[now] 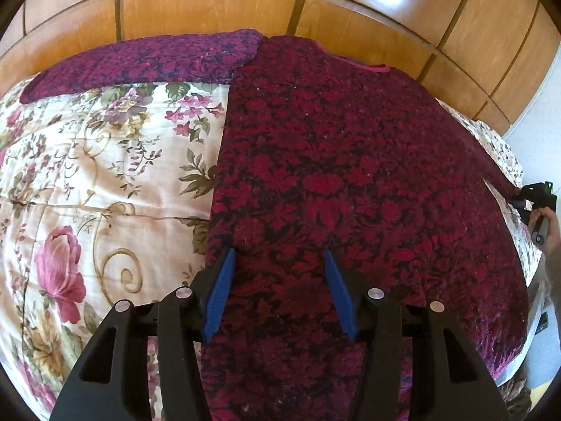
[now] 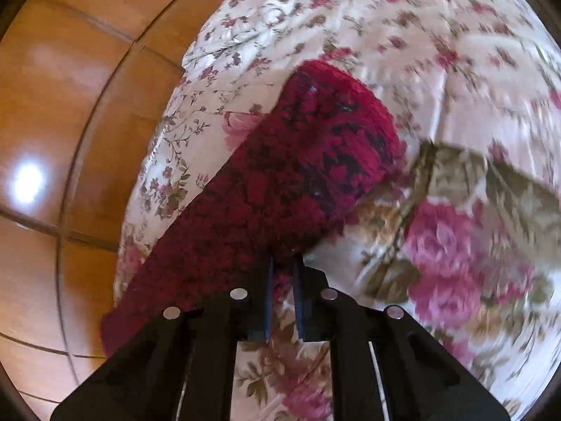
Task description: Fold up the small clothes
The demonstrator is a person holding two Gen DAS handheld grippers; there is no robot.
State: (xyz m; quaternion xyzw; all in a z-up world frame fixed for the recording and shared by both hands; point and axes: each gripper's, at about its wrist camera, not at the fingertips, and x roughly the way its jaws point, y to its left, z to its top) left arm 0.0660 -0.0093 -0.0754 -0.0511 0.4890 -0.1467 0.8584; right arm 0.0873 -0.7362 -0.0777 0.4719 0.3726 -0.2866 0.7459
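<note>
A dark red and black patterned sweater point(image 1: 350, 161) lies spread flat on a floral bedspread point(image 1: 87, 161), one sleeve point(image 1: 140, 63) stretched out to the far left. My left gripper point(image 1: 278, 258) is open, hovering over the sweater's lower left hem with blue pads point(image 1: 221, 294) apart. My right gripper point(image 2: 283, 266) is shut on the other sleeve point(image 2: 305, 161), held near its cuff and lifted off the bedspread point(image 2: 455, 70). It also shows in the left wrist view point(image 1: 522, 196), pulling the sleeve out at the far right.
A glossy wooden panelled headboard point(image 1: 280, 3) runs along the far side of the bed and shows in the right wrist view point(image 2: 52, 122). The bed's right edge drops off near a white wall point(image 1: 540, 122).
</note>
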